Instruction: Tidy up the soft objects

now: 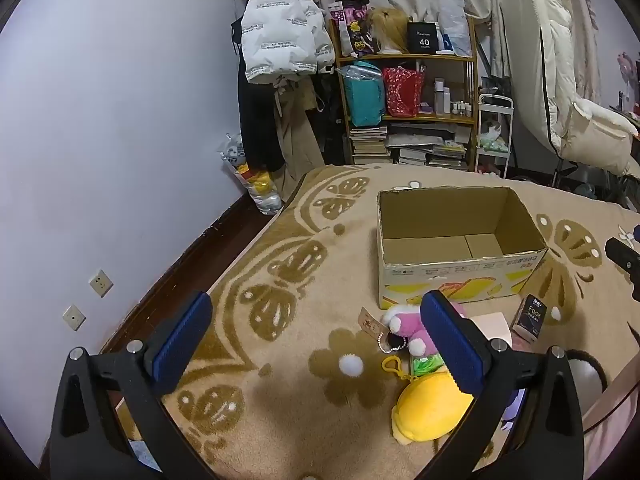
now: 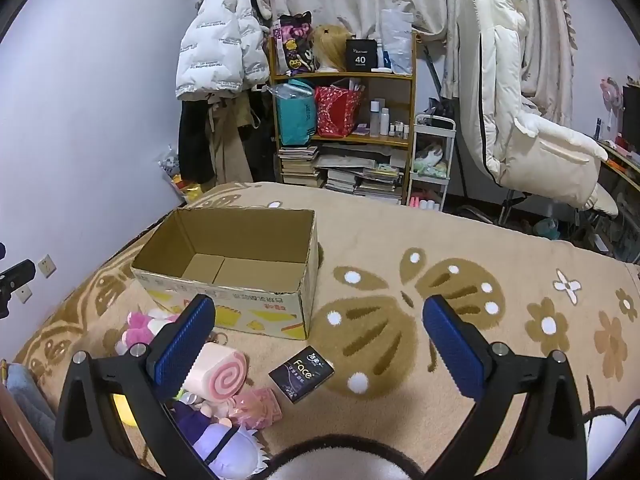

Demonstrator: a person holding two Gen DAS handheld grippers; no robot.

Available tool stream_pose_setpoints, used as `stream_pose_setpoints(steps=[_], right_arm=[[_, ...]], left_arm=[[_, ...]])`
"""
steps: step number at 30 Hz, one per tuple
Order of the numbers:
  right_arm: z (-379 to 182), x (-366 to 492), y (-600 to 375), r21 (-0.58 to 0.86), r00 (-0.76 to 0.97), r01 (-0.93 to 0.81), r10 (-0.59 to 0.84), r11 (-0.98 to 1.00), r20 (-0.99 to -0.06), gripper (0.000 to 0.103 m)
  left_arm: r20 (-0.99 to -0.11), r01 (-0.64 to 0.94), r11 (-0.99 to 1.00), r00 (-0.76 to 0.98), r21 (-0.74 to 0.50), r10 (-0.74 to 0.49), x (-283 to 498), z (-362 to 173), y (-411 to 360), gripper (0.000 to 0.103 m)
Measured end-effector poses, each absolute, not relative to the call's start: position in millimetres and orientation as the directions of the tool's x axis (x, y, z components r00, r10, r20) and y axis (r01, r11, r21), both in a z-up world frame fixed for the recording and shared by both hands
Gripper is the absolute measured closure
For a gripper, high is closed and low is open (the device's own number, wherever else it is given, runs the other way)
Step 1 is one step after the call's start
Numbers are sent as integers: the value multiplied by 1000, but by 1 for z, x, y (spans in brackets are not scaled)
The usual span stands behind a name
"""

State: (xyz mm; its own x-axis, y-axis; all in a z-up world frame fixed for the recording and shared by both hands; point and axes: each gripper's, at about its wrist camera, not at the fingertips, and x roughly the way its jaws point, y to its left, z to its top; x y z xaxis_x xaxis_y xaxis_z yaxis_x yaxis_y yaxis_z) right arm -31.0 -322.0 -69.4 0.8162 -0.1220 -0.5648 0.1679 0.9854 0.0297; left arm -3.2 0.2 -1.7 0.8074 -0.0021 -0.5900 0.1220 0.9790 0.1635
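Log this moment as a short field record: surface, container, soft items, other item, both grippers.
surface: bed blanket with butterfly pattern
container: cardboard box, open top, nothing visible inside
soft items: yellow plush, pink and white plush, pink swirl roll plush, purple-haired doll, all lying on the blanket in front of the box
other item: black pack marked Face, lying beside the plush pile
left gripper: open, holding nothing
right gripper: open, holding nothing
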Motion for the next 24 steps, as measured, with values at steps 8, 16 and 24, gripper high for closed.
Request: stream_pose_setpoints(steps=[8, 16, 24], right_arm=[[-72, -29, -319, 29, 814, 169, -123, 985, -567, 0], [-75, -27, -316, 37, 806, 172, -119, 984, -579, 0], [-76, -26, -316, 38, 806, 174, -120, 984, -580, 0]], left_arm=[[-593, 124, 979, 805, 165, -2, -3, -4, -4, 0], [-595, 128, 977, 804, 168, -3, -4, -6, -7, 0], [-594, 128, 978, 805, 165, -5, -5, -6, -8, 0]])
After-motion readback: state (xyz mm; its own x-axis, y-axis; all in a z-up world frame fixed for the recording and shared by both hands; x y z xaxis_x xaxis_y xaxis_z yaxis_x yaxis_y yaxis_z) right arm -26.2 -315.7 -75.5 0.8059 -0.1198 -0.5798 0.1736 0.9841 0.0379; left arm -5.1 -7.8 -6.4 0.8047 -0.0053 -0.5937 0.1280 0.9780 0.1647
